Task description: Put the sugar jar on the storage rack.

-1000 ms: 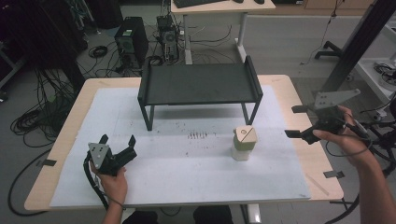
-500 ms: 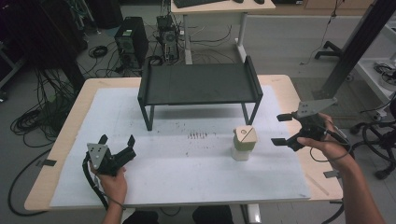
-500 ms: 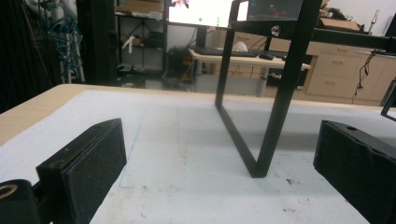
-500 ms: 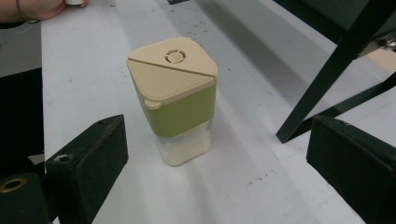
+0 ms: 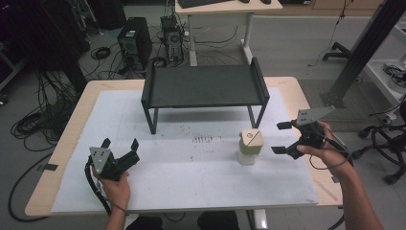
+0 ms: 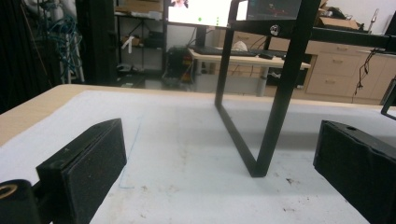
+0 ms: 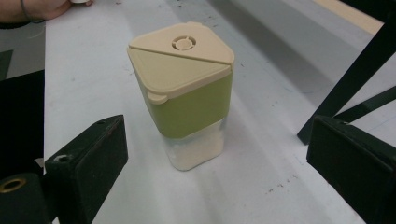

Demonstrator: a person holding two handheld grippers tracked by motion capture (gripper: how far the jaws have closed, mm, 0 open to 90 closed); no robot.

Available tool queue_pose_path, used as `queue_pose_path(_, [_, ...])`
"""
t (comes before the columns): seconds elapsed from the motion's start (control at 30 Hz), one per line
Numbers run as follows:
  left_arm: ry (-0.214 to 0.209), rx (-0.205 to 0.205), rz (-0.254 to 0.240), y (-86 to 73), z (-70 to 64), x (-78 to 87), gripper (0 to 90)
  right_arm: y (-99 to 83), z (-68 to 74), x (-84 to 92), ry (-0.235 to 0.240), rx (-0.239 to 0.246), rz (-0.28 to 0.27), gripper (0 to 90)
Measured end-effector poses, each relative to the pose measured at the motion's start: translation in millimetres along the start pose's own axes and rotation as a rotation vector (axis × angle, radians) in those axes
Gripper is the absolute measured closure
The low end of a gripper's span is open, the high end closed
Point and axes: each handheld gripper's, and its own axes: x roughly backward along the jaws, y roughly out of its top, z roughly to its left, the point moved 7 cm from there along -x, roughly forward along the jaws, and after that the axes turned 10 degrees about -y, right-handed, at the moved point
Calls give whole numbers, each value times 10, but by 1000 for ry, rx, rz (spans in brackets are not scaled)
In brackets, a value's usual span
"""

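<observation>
A small container (image 5: pixel 250 146) with a beige flip lid, a green band and a clear base of white powder stands upright on the white mat, right of centre. In the right gripper view the container (image 7: pixel 185 95) sits just ahead of the two black jaws, which are spread wide. My right gripper (image 5: pixel 281 138) is open, a short way to the container's right, not touching it. My left gripper (image 5: pixel 119 143) rests open near the mat's front left, nothing between its jaws. A black metal rack (image 5: pixel 206 86) stands at the back of the mat.
The rack's leg (image 6: pixel 275 107) rises ahead of my left gripper. A white mat (image 5: pixel 191 177) covers most of the wooden table (image 5: pixel 62 143). Small dark specks (image 5: pixel 203 139) mark the mat's middle. Beyond the table are another desk, cables and computer cases on the floor.
My right gripper has moved in from the table's right edge toward the container, staying open. My left gripper has not moved.
</observation>
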Motion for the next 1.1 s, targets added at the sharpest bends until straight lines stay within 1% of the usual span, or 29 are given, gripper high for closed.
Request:
queue_pose_path(0.13, [0,1,0,1,-2,1,29,-36,18,-58,5,-6,-5,54])
queue_pose_path(0.2, [-1,-2,1,0,-1,0,29,-60,37,-108,14,-5,3,54])
queue_pose_path(0.43, [-2,-5,1,0,-5,-1,29,-81,72,-201,31,-2,8,54])
queue_pose_path(0.7, [-2,-5,1,0,-6,-2,29,-109,104,-281,43,3,12,55])
queue_pose_path(0.83, [-2,-6,2,0,-8,-3,29,-114,129,-333,58,5,14,55])
queue_pose_path(1.1, [-3,-8,3,-1,-10,-3,29,-127,153,-403,73,-1,14,49])
